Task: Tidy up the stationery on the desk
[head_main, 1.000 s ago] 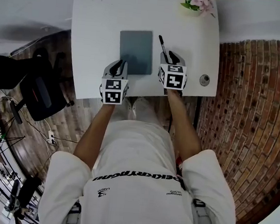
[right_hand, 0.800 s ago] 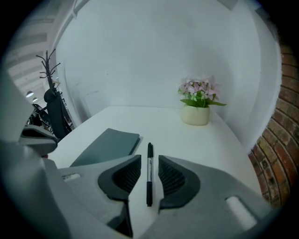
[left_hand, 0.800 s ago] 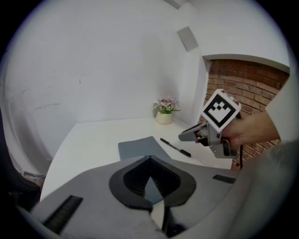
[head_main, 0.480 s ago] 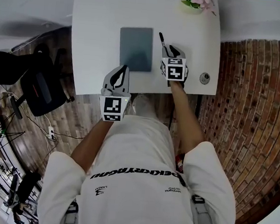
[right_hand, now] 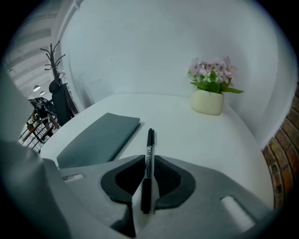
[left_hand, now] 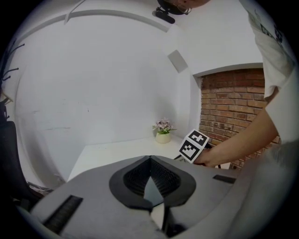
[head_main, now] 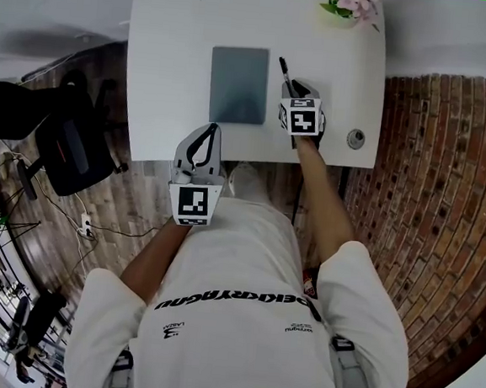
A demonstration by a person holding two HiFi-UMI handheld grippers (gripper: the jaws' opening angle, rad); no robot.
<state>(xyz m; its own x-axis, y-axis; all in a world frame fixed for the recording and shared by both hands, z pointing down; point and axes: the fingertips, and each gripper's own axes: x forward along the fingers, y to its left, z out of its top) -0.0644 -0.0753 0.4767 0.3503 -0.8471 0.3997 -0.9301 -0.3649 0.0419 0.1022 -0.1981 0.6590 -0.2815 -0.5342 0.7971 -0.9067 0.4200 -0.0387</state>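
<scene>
A small pot of pink flowers point(head_main: 347, 4) stands at the upper right of the white desk point(head_main: 170, 56), a round metal fitting point(head_main: 355, 139) sits near its lower right corner, a black chair point(head_main: 71, 153) stands at the left, and a brick wall point(head_main: 432, 205) fills the right.

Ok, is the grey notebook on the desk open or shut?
Shut: the notebook lies flat on the desk, cover closed, no pages showing, left of the pen the right gripper holds.
</scene>
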